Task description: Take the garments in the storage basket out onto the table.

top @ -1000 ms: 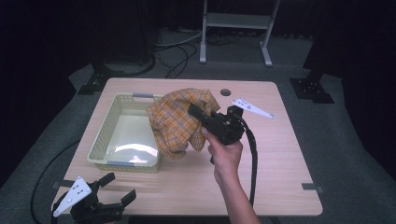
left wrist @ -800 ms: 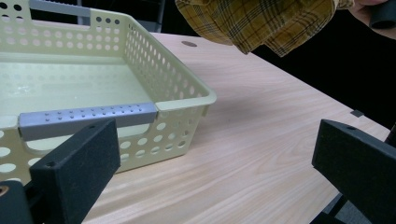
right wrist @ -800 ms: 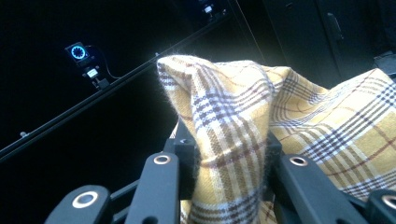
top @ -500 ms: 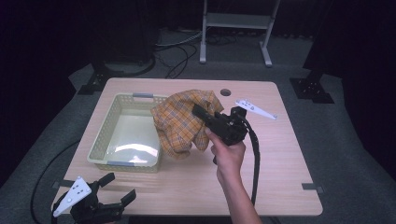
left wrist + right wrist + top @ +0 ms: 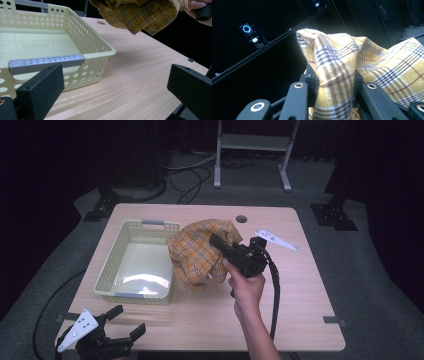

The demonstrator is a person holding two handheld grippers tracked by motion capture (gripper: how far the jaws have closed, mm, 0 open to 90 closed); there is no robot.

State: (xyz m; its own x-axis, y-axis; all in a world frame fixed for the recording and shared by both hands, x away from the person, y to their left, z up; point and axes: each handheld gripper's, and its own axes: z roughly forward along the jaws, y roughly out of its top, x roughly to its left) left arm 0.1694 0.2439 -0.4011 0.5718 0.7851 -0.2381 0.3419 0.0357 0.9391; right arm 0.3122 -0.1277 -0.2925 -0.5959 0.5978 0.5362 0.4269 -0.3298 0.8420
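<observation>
High view, right gripper (image 5: 216, 241): pinching yellow plaid cloth (image 5: 197, 252), lifted above table (image 5: 295, 285), just right of cream basket (image 5: 107, 270).
Right gripper view, cloth: clamped between both jaws.
Left gripper (image 5: 122, 325): spread wide, near table's front edge.

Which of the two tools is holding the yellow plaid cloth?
The right tool, shut on the yellow plaid cloth; the left tool rests open, holding nothing.

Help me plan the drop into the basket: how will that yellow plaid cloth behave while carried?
Probably floppy: the plaid cloth hangs in loose folds from the right gripper. Likely light, since one pinched fold holds it all. It should crumple on landing rather than lie flat.
</observation>
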